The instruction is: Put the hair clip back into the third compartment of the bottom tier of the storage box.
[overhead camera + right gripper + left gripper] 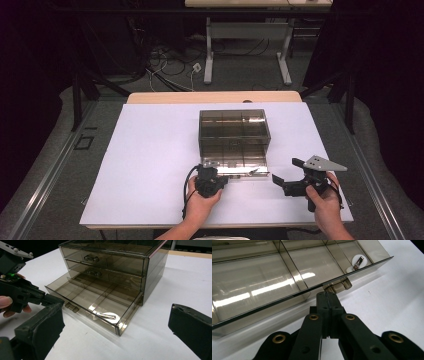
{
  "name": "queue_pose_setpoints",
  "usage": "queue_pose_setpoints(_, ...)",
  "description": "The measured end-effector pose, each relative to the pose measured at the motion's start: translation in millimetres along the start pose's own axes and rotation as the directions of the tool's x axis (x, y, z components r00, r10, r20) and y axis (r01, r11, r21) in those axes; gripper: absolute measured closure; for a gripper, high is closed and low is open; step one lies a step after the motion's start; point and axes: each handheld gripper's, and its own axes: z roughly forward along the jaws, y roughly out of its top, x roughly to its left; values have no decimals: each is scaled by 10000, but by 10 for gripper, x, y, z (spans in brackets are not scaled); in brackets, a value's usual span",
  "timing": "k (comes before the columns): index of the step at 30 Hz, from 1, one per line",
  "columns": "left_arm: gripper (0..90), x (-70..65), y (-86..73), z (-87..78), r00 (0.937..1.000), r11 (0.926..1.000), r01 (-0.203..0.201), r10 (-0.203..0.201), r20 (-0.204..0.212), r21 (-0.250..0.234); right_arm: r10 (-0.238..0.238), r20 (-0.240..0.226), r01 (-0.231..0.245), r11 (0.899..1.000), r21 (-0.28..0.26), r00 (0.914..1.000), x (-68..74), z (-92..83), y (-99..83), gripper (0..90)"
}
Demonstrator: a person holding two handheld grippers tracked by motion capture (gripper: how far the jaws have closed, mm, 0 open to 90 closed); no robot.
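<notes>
A smoky clear cabinet (234, 131) with three drawers stands mid-table. Its bottom drawer (100, 297) is pulled out toward me. A white disc with a shiny metal clip (106, 315) lies in the drawer's front corner compartment, and the same disc (358, 261) shows in the left gripper view. My left gripper (327, 296) is shut, its tips right at the drawer's small front handle (338, 286); the handle looks beside the tips, not between them. From above, the left gripper (212, 172) sits at the drawer front. My right gripper (285, 170) stands open, right of the drawer, nothing between its jaws.
The two upper drawers (91, 258) are closed. The white tabletop (150, 165) has free room left and right of the cabinet. Behind the table stand another desk's legs (209, 55) and loose cables on the floor.
</notes>
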Motion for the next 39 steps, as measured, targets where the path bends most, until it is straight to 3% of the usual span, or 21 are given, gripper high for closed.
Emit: queue_pose_setpoints(39, 900, -7, 61, 94, 9992, 9993, 377, -376, 98, -55, 39, 6, -39, 10000, 1, 10000, 8, 5, -6, 0)
